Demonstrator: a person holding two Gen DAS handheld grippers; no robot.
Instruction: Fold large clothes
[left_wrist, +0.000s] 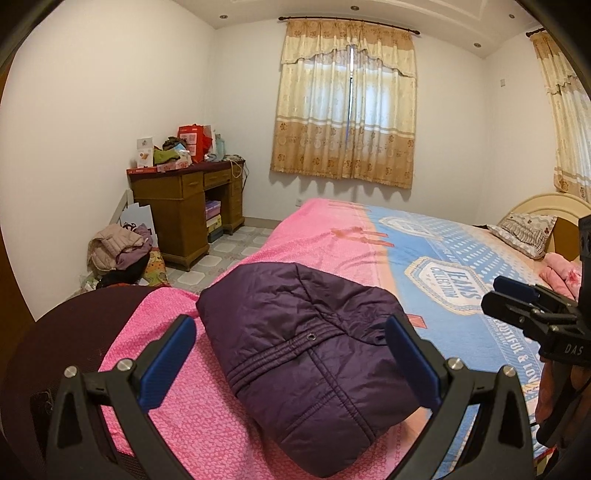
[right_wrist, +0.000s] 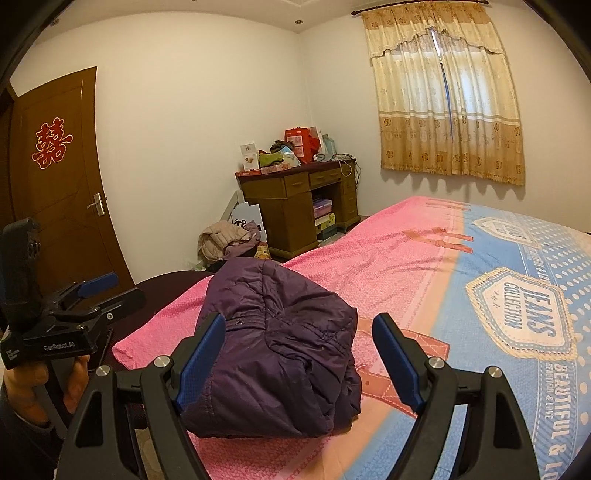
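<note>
Hovering with their blue pads spread wide and gripping nothing, the left gripper and the right gripper are both pointing over the purple quilted jacket, which is lying folded into a bulky bundle just ahead of the fingers, on the pink part of the bedspread near the foot corner of the bed. No pad is pressing on the fabric in either view.

The puffy layers are looking springy, so the bundle could be loosening and sliding open if a finger is brushing its top flap. A push from the right gripper's side could be nudging it toward the left, where the bed edge is running close; beyond that edge a dark round seat and the tiled floor are waiting to catch a slipped sleeve. The two grippers are standing near each other, so a careless swing could be knocking one against the other.

Ahead and to the right, the bedspread is lying open and flat, giving plenty of room. Further off, a cluttered wooden desk and a clothes pile are sitting well apart.
</note>
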